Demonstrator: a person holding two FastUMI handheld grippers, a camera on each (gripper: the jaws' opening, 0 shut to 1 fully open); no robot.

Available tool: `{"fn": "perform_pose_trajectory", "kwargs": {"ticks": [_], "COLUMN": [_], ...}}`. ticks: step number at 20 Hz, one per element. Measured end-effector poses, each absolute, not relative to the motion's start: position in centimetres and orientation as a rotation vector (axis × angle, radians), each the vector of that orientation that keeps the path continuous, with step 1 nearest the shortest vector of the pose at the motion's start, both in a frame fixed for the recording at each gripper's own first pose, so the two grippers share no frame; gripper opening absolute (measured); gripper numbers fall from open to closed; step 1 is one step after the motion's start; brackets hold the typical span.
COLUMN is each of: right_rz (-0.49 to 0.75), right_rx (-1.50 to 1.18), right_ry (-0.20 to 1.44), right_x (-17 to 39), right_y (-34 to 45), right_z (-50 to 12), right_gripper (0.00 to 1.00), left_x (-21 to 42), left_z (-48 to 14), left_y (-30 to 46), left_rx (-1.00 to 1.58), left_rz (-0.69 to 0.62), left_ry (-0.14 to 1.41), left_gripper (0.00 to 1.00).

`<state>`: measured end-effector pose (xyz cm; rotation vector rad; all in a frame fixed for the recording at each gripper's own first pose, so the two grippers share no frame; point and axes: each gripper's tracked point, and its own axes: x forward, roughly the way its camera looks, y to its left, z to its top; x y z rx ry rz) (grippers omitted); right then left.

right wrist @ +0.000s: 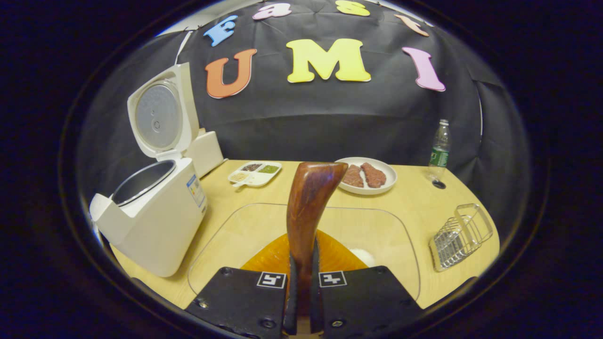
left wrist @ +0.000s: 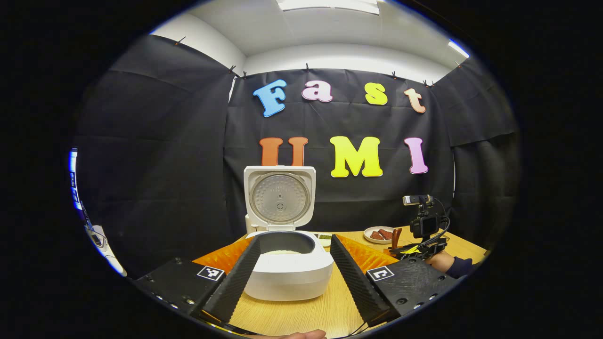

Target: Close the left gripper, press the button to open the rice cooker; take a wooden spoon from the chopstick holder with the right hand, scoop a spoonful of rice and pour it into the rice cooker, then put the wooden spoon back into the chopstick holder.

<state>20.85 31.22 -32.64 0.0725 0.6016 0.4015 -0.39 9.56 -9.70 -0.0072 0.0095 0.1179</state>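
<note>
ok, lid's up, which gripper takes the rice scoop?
Right. The right gripper is already shut on the wooden spoon, above the glass dish holding rice. The left gripper is open and empty, facing the open rice cooker.

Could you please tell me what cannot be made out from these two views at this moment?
- Spoon bowl: right gripper view, hidden below the right claw; whether it carries rice cannot be told.
- Rice in the glass bowl: mostly hidden behind the claw body.
- Cooker button: left gripper view, hidden behind the front wall and a finger.
- Tray contents: too small.
</note>
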Motion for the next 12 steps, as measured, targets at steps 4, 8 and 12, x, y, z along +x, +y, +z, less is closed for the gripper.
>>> {"fn": "perform_pose_trajectory", "kwargs": {"ticks": [4, 8, 12], "right_rz": [0.540, 0.635, 0.673], "right_rx": [0.097, 0.194, 0.354], "right_ry": [0.620, 0.647, 0.693], "right_x": [20.2, 19.8, 19.6], "right_y": [34.4, 35.5, 35.5], "right_z": [-32.4, -32.2, -31.7], "right_gripper": [0.12, 0.12, 0.12], "left_x": [-0.3, -0.1, 0.1], "left_z": [-9.6, -10.1, -10.2], "left_y": [9.6, 9.5, 9.6], "left_rx": [0.009, 0.003, 0.001], "left_rz": [0.118, 0.112, 0.116], "left_ry": [0.008, 0.021, 0.027], "left_gripper": [0.94, 0.94, 0.94]}}
